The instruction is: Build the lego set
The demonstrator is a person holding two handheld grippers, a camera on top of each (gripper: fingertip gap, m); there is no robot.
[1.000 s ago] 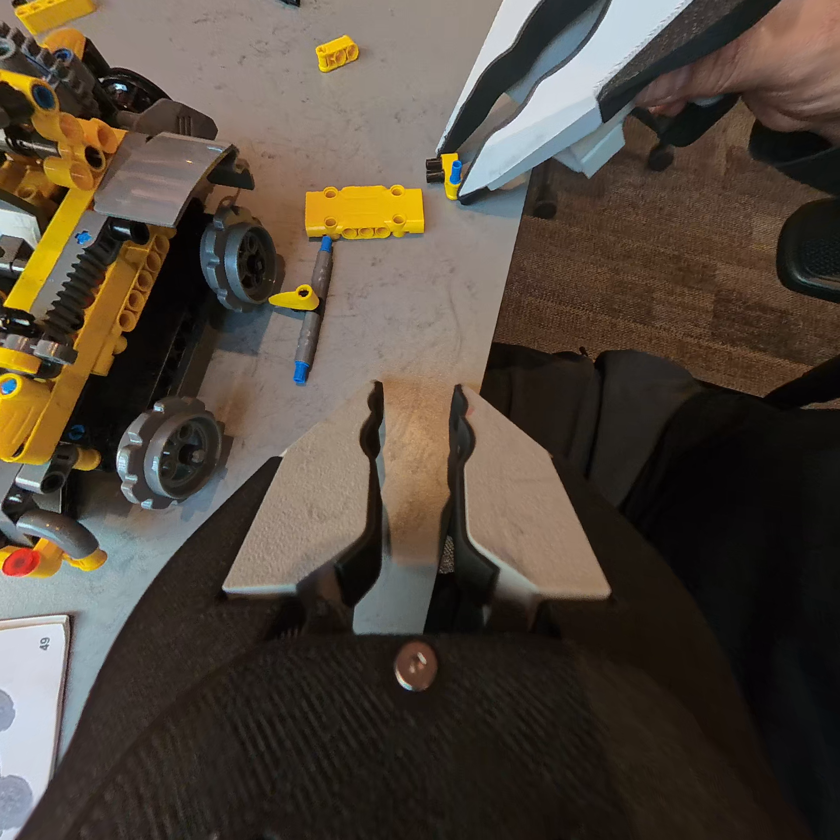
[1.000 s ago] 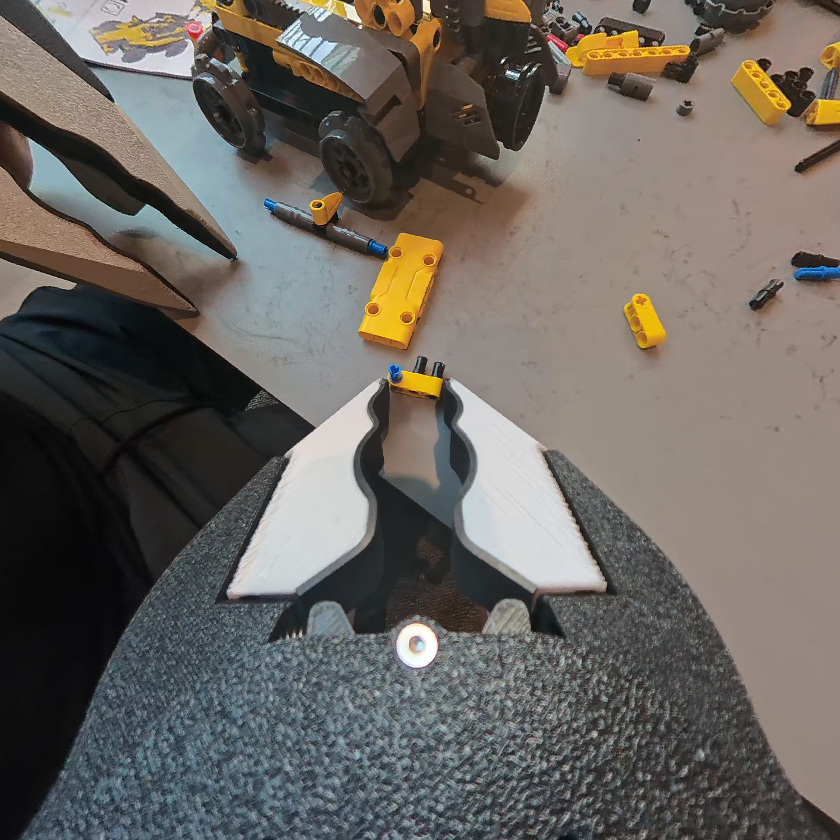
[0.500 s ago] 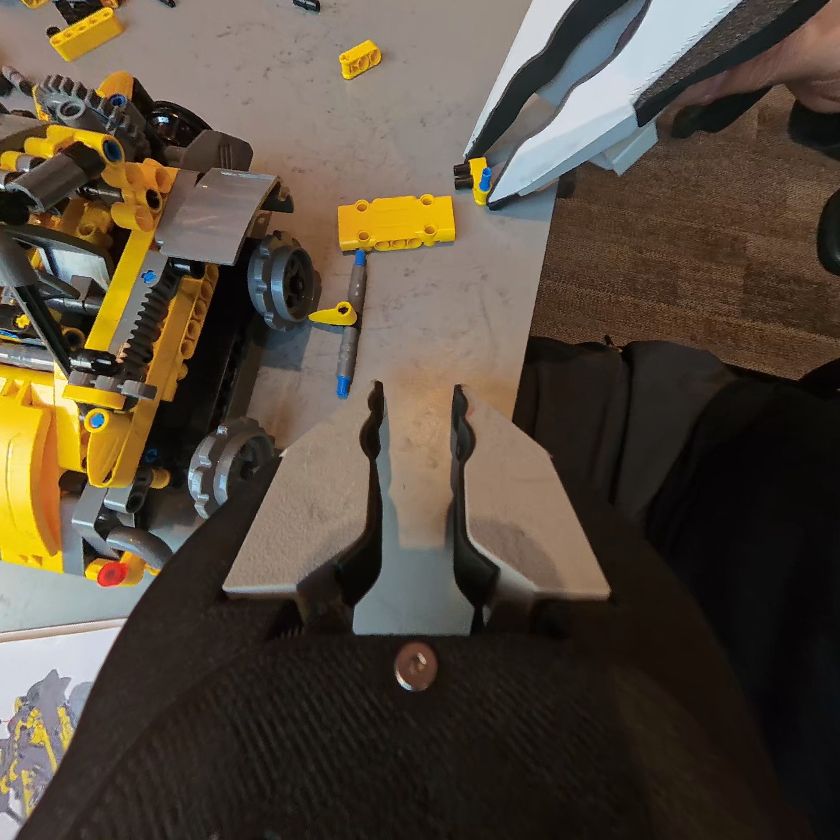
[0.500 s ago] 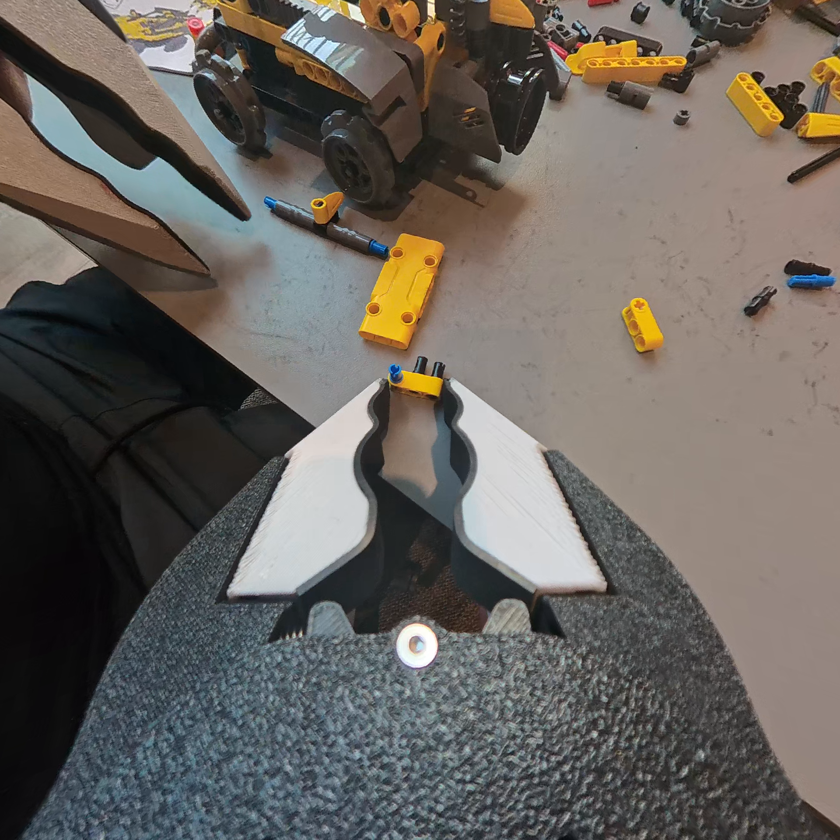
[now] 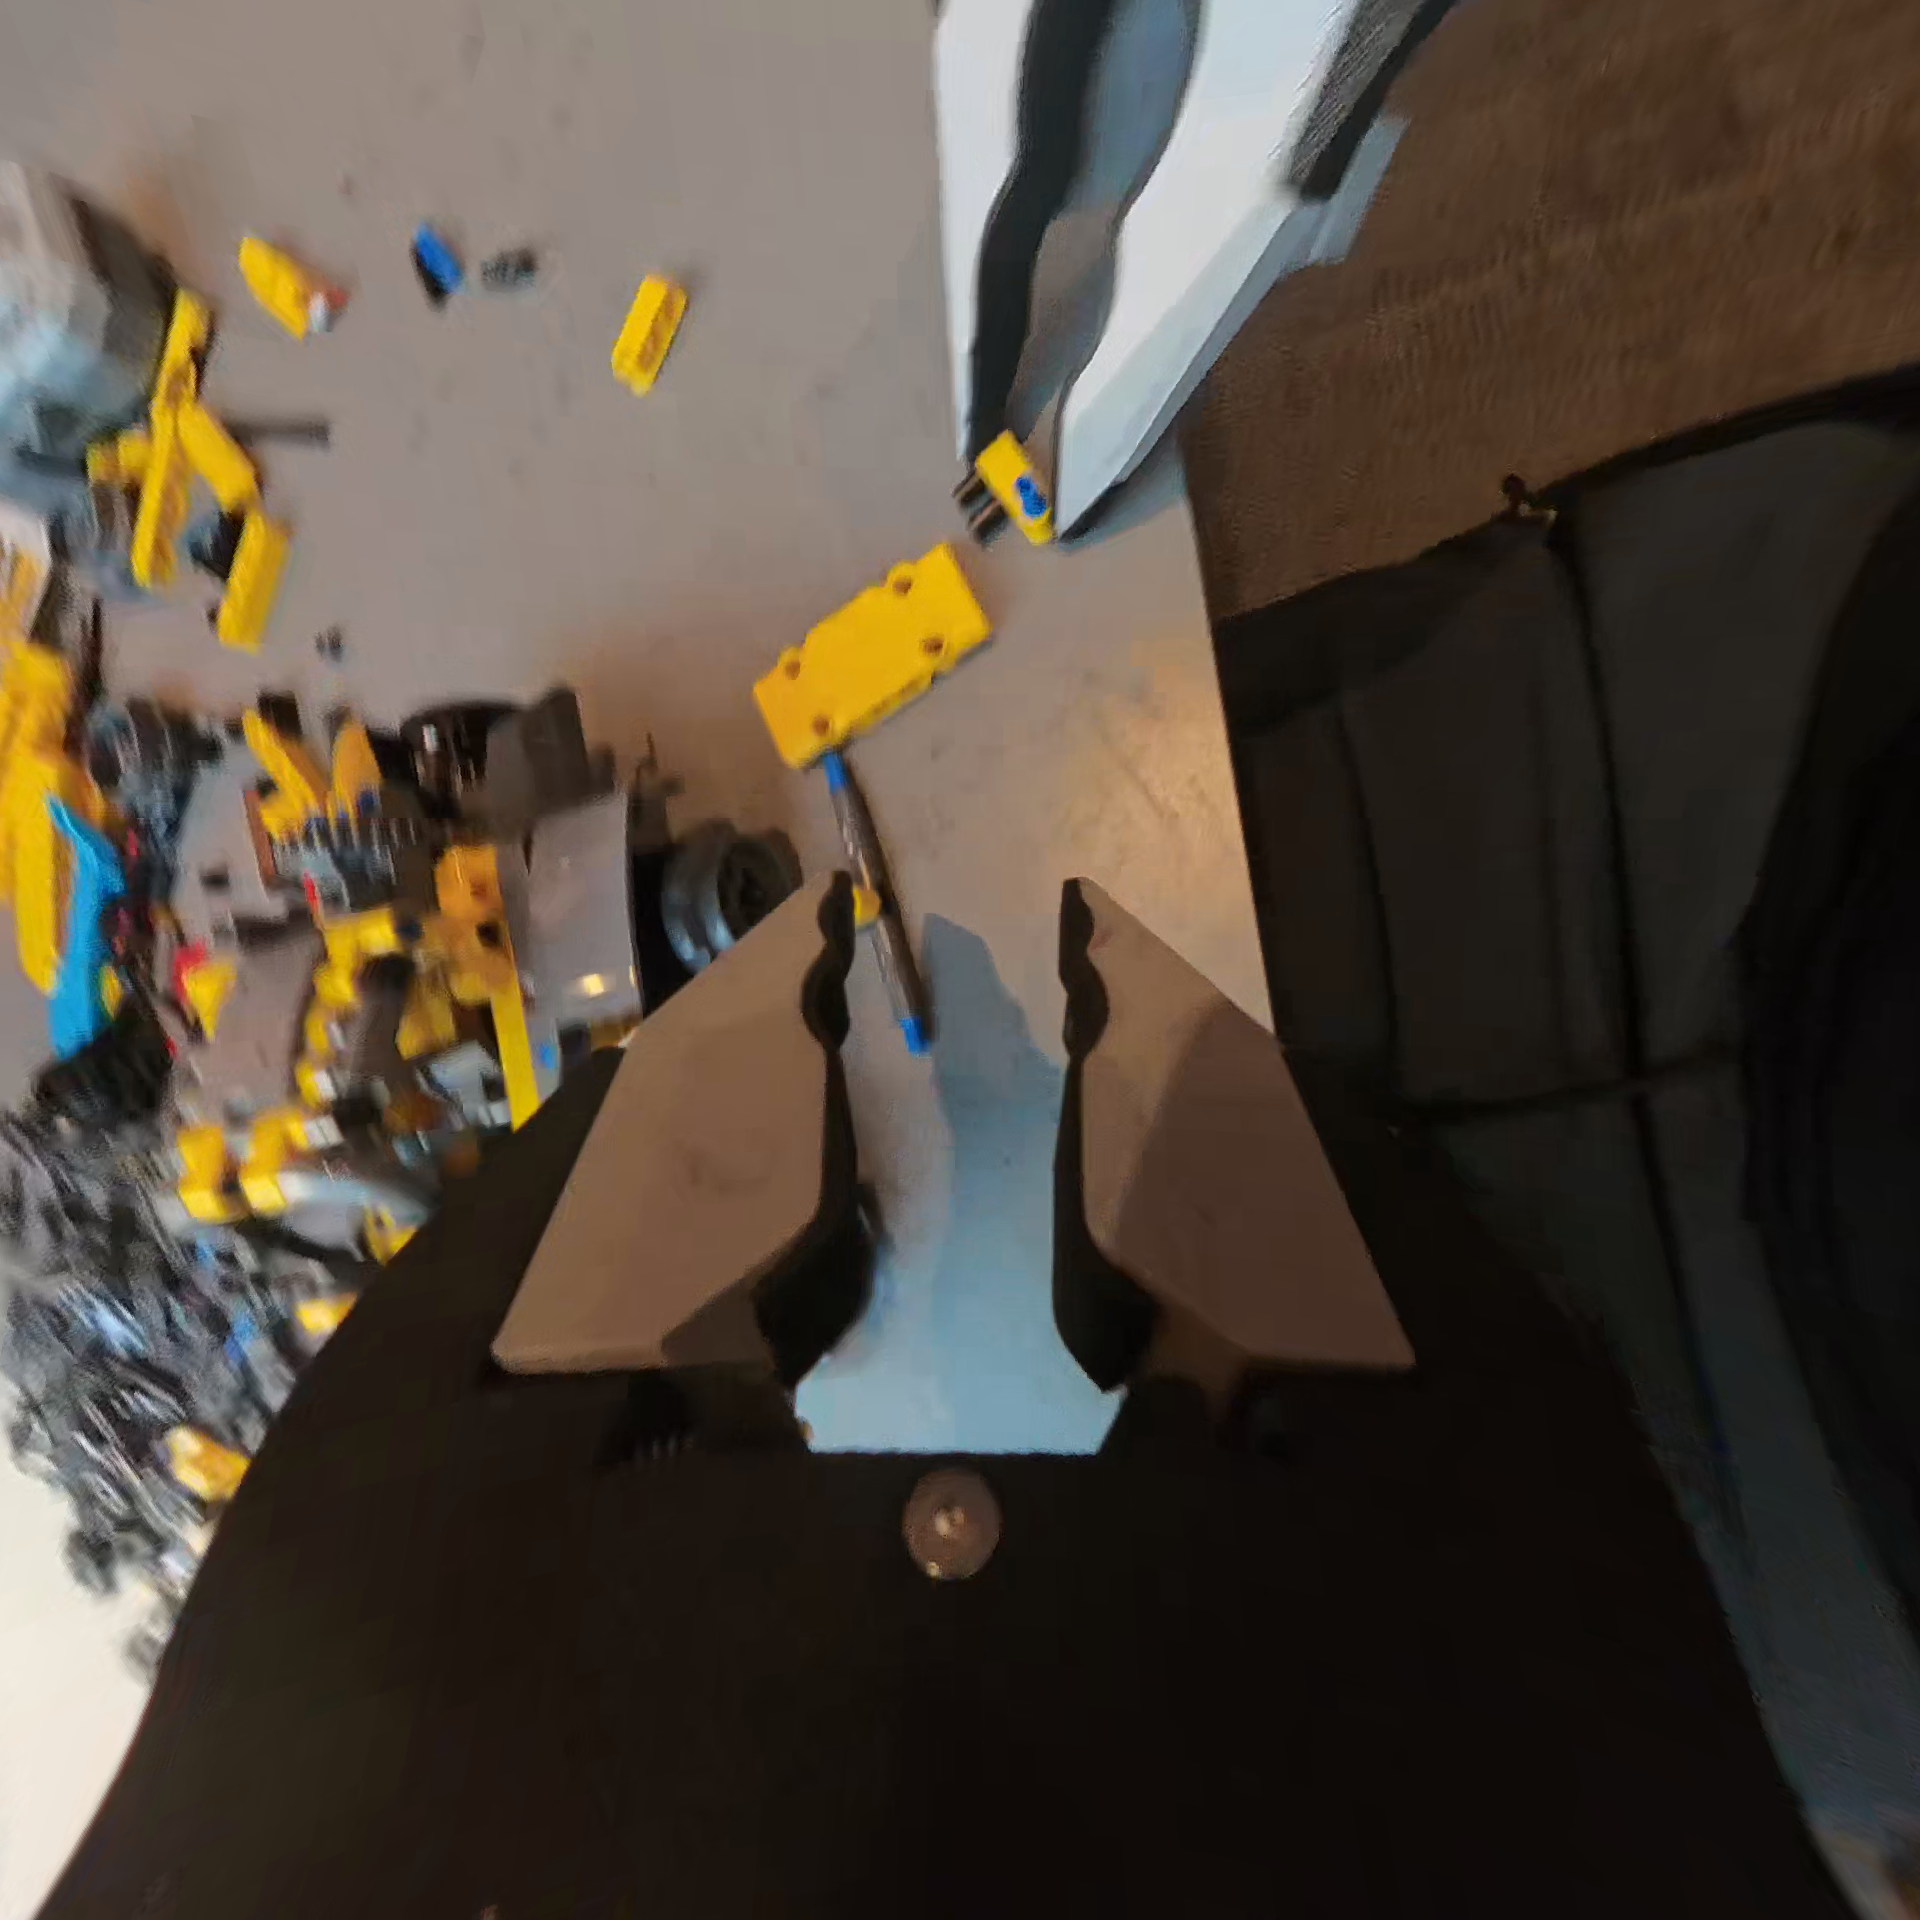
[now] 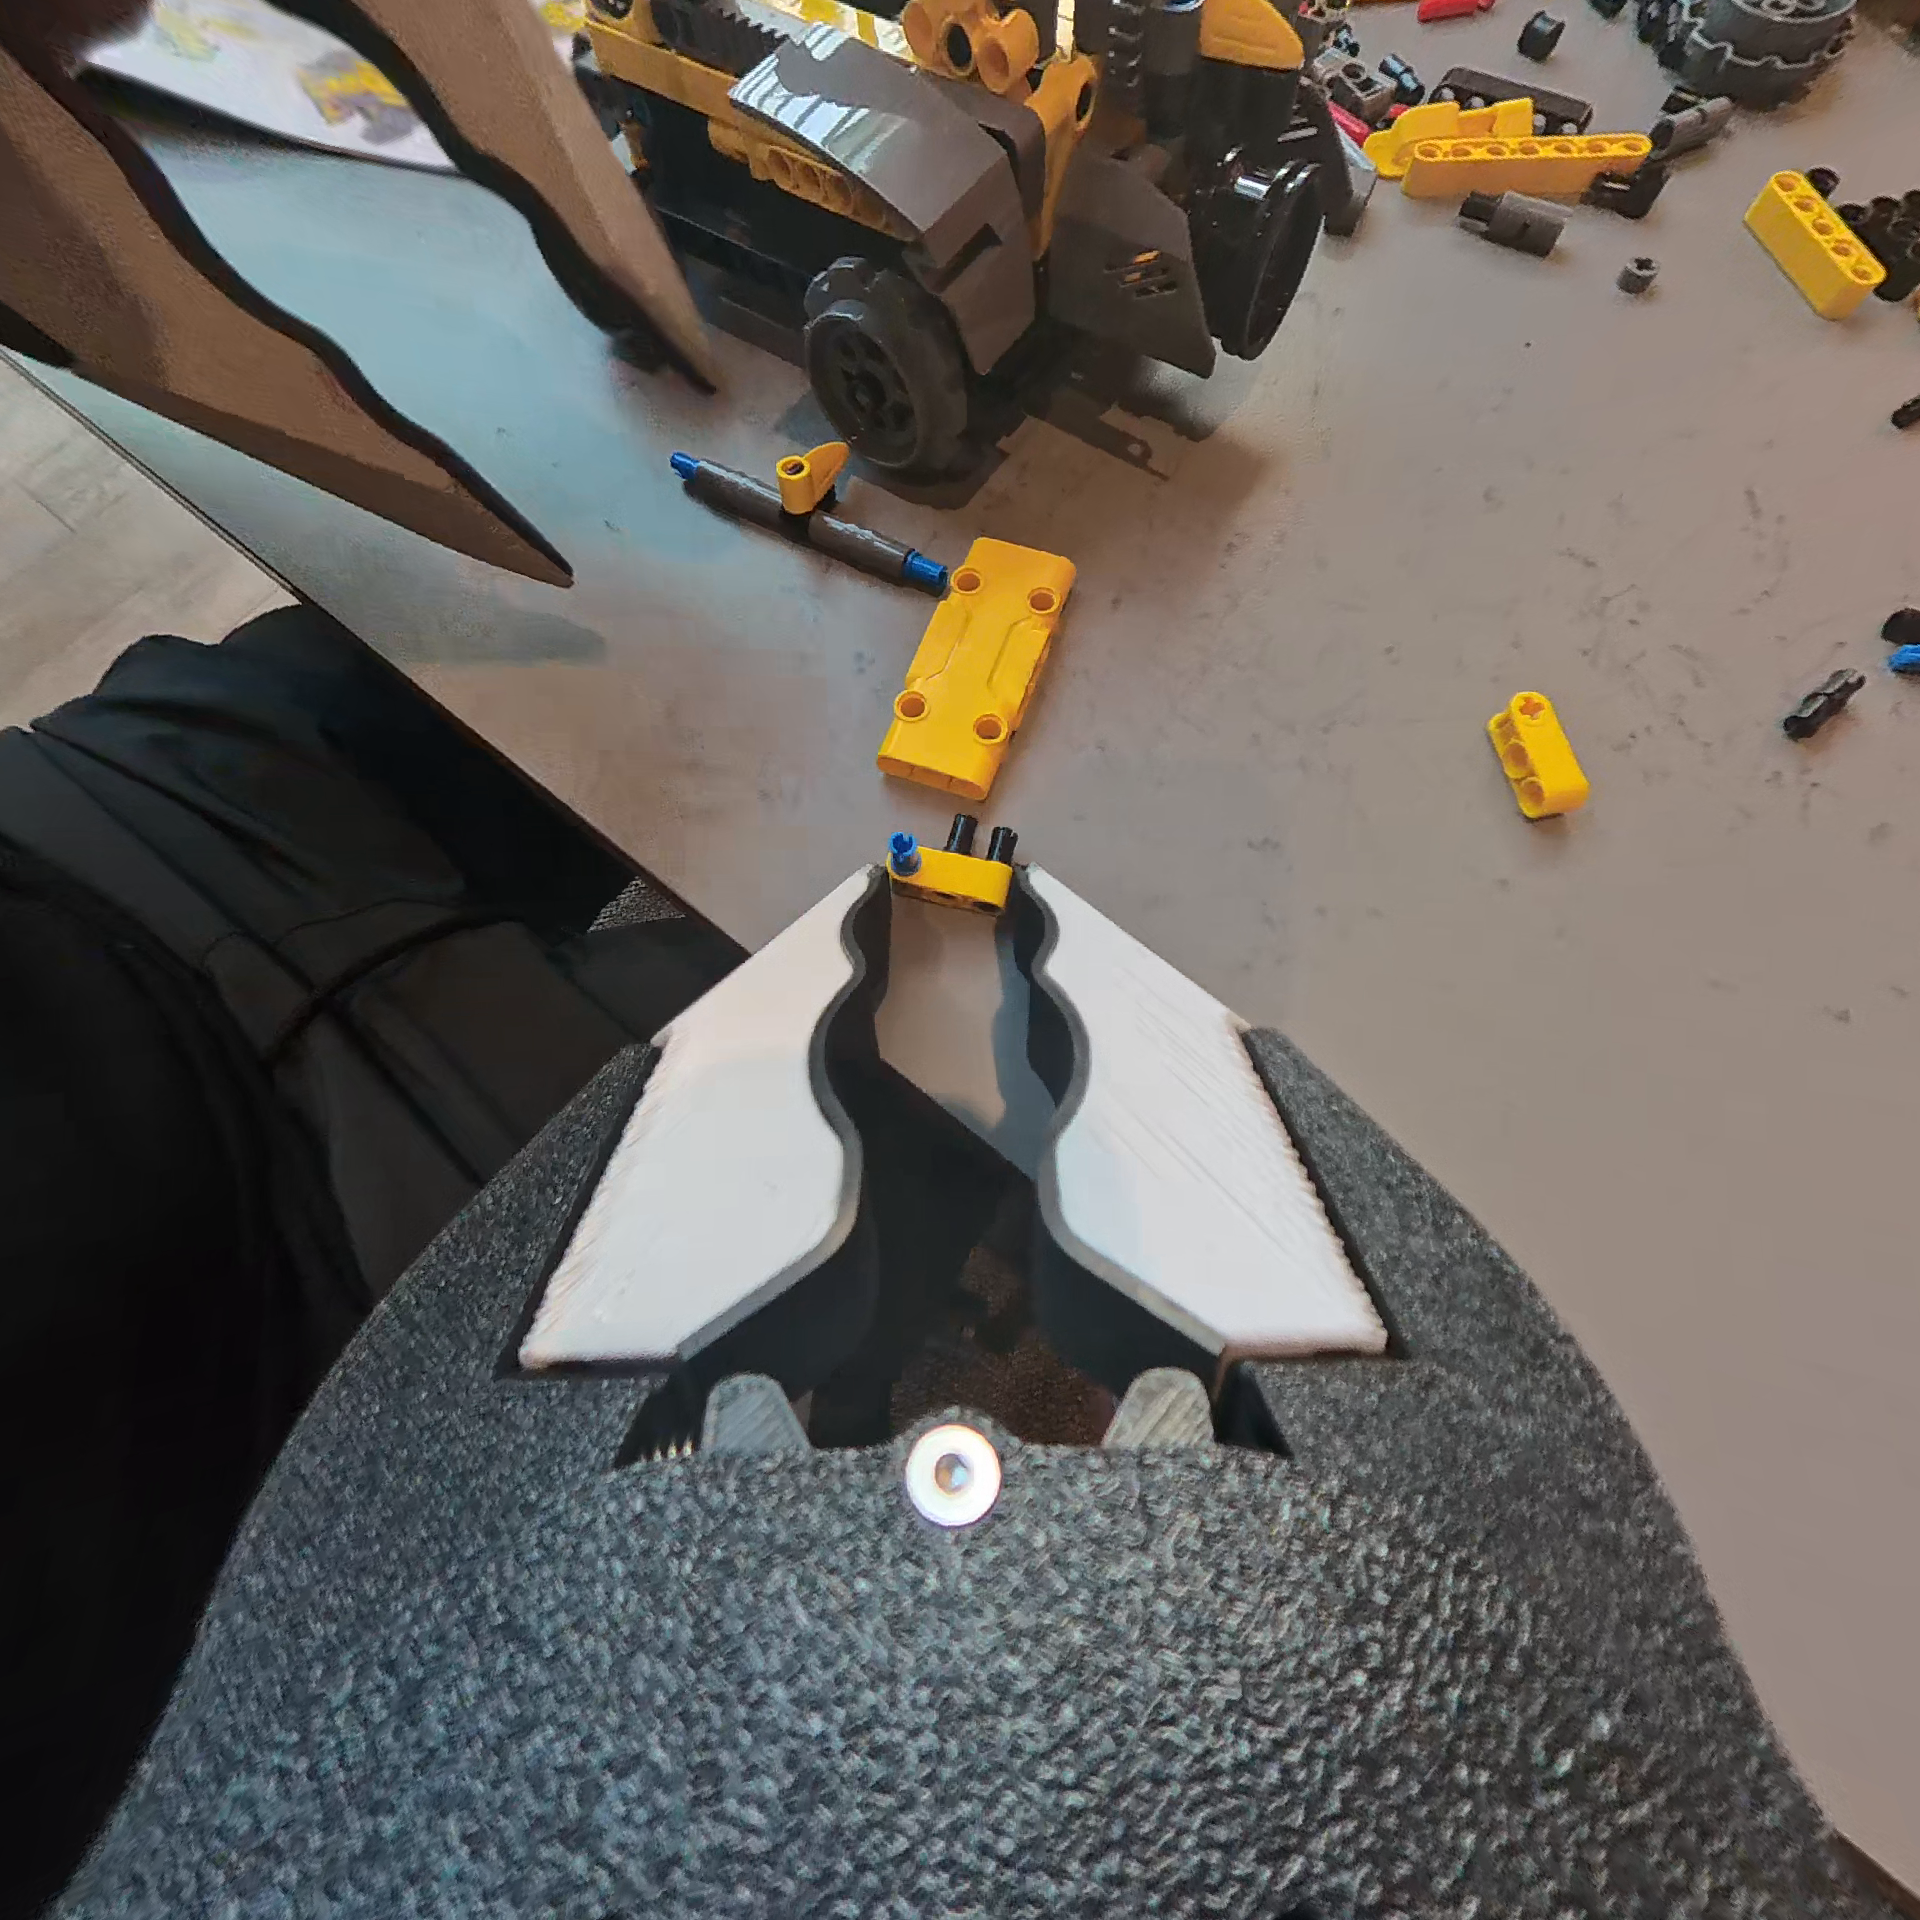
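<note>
My right gripper (image 6: 951, 878) is shut on a small yellow brick (image 6: 951, 875) with a blue pin and two black pins, held just above the grey table (image 6: 1455, 987); it also shows in the left wrist view (image 5: 1016, 488). My left gripper (image 5: 951, 909) is open and empty, low over the table's near edge. A dark grey axle with blue ends (image 5: 881, 914) and a yellow cam lies between its fingertips, nearer the left finger. A flat yellow panel (image 6: 979, 670) lies between the axle and the right gripper. The left view is blurred.
A yellow and grey toy vehicle (image 6: 997, 197) stands at the back. Loose yellow, black and blue pieces (image 6: 1538, 753) lie to the right. An instruction booklet (image 6: 301, 94) lies at the back left. A person's dark clothing (image 6: 260, 883) is by the table's edge. About 9 cm separates my left fingertips from my right.
My left gripper has swung fast toward the axle and turned, so its view is blurred. My right gripper has held still with the small yellow brick.
</note>
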